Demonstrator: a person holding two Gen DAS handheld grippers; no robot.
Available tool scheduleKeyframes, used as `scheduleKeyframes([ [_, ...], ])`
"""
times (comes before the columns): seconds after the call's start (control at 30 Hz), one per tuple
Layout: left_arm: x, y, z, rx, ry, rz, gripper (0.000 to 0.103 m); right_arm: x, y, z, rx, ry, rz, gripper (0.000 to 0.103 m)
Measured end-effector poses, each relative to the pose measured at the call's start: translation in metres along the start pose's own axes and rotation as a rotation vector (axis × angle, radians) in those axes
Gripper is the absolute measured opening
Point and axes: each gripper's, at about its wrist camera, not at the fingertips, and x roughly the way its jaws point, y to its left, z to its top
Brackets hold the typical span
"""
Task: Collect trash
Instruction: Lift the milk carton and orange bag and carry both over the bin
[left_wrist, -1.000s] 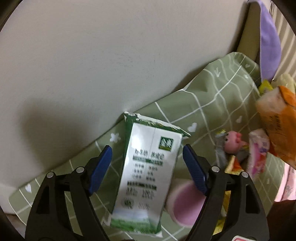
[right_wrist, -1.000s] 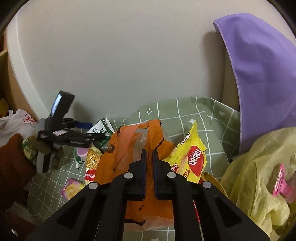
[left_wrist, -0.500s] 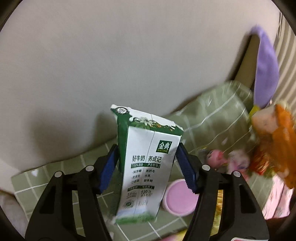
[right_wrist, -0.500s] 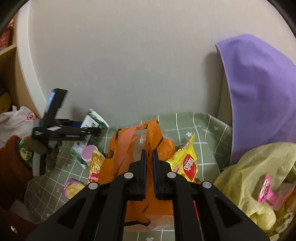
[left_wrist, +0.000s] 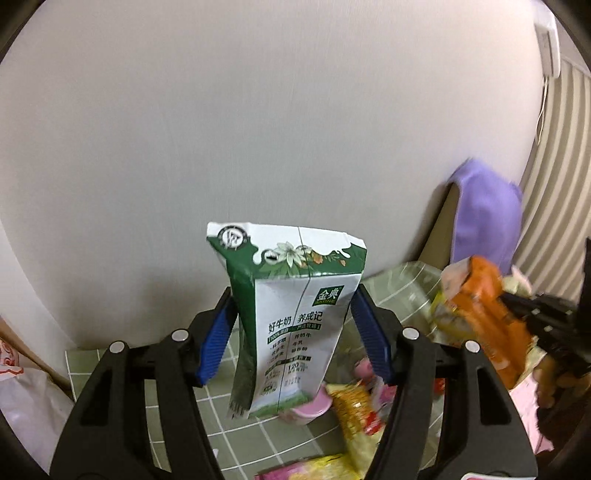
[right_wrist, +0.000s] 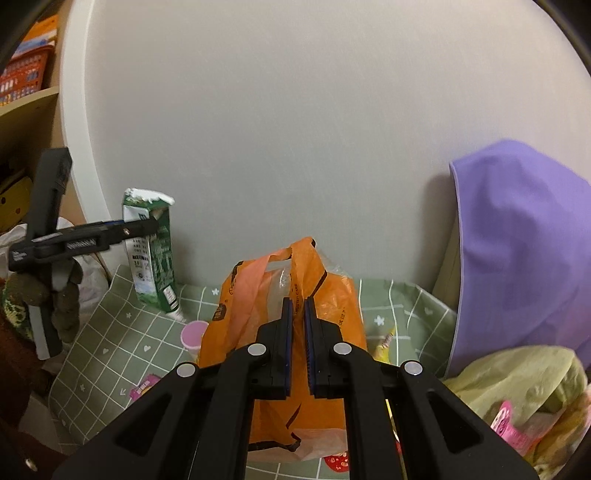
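My left gripper (left_wrist: 293, 336) is shut on a green and white milk carton (left_wrist: 291, 317) and holds it upright above the green checked cloth (left_wrist: 155, 402). The carton (right_wrist: 149, 254) and the left gripper (right_wrist: 85, 240) also show at the left of the right wrist view. My right gripper (right_wrist: 298, 347) is shut on the edge of an orange plastic bag (right_wrist: 332, 306) and holds it up over the cloth (right_wrist: 114, 350). The bag (left_wrist: 487, 310) shows at the right of the left wrist view.
A pink cup (right_wrist: 194, 334), yellow snack wrappers (left_wrist: 354, 410) and a pink packet (right_wrist: 142, 386) lie on the cloth. A purple cloth (right_wrist: 517, 251) hangs at the right above a yellow-green plastic bag (right_wrist: 517, 387). A grey wall stands behind; shelves (right_wrist: 26, 99) at the far left.
My left gripper closed on the milk carton and lifted it off the cloth. My right gripper rose a little with the orange bag.
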Motion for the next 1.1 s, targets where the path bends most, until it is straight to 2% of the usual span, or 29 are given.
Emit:
scheduleKeyframes([
  [0.23,-0.027,-0.003,0.014,-0.025,-0.082,-0.067,0.06,-0.014,0.0,0.018,-0.039,-0.05,-0.025,0.008],
  [0.5,-0.023,-0.027,0.024,-0.021,-0.08,-0.152,0.06,-0.038,-0.02,0.025,-0.01,-0.089,-0.088,0.008],
  [0.67,-0.019,-0.062,0.035,0.05,-0.076,-0.217,0.06,-0.061,-0.036,0.023,0.012,-0.117,-0.154,0.008],
  [1.1,0.016,-0.183,0.056,0.203,-0.037,-0.512,0.06,-0.15,-0.087,0.002,0.135,-0.2,-0.37,0.008],
])
